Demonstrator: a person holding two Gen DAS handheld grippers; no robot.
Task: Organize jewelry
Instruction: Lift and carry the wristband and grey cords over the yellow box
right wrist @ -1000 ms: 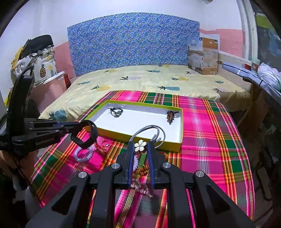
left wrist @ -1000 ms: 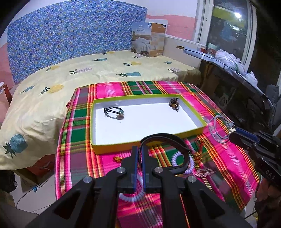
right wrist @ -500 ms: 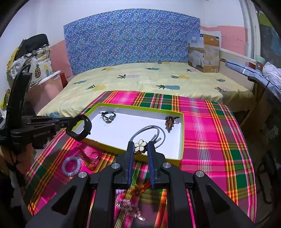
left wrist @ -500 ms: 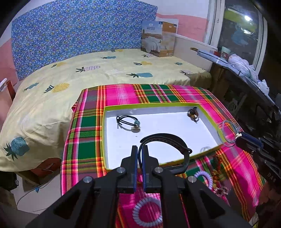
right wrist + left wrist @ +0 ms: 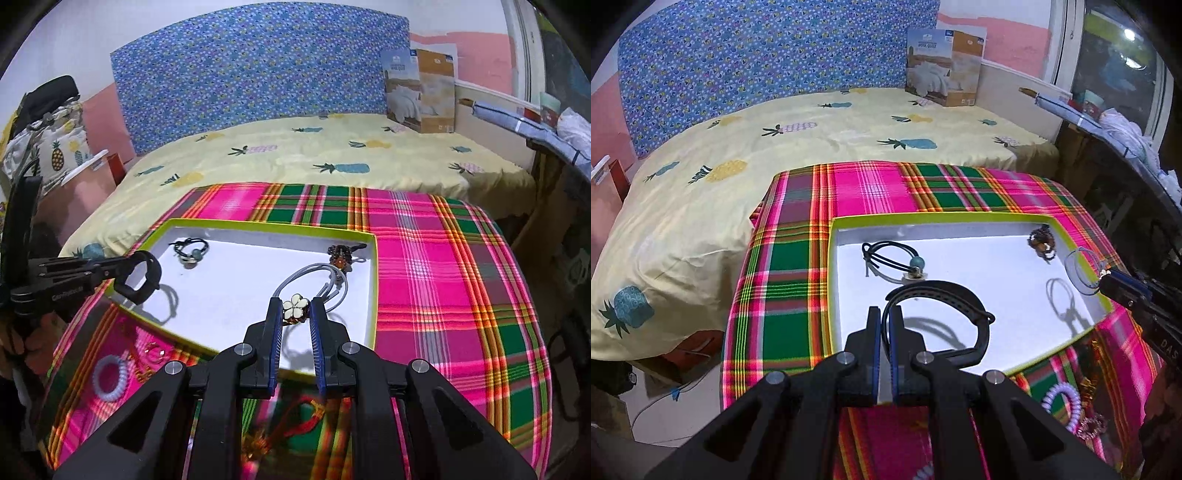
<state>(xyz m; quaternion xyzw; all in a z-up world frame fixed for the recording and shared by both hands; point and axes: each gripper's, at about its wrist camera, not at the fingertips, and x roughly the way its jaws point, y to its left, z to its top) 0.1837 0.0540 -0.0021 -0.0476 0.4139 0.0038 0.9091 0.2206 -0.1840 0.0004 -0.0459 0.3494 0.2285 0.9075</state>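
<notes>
A white tray with a lime rim [image 5: 960, 218] [image 5: 372, 280] lies on the plaid cloth. My left gripper [image 5: 885, 314] is shut on a black strap band [image 5: 945, 293] and holds it above the tray's near left part; it also shows in the right wrist view [image 5: 147, 277]. My right gripper [image 5: 294, 308] is shut on a white flower hair tie [image 5: 295, 307] with a grey loop [image 5: 314, 275], above the tray's right side. In the tray lie a black cord tie with a teal bead [image 5: 897, 258] [image 5: 192, 251] and a dark beaded piece [image 5: 1042, 242] [image 5: 341, 254].
Outside the tray's near edge lie a lilac coil hair tie [image 5: 110, 378] [image 5: 1062, 400], a pink ring piece [image 5: 155, 352] and red-gold ornaments [image 5: 303, 421]. A bed with a pineapple sheet [image 5: 812, 140] lies behind the table. A cardboard box [image 5: 419, 96] stands at its far corner.
Both grippers have moved forward with their items, from over the cloth to over the tray. The loose pieces on the cloth have dropped back toward the near edge of view.
</notes>
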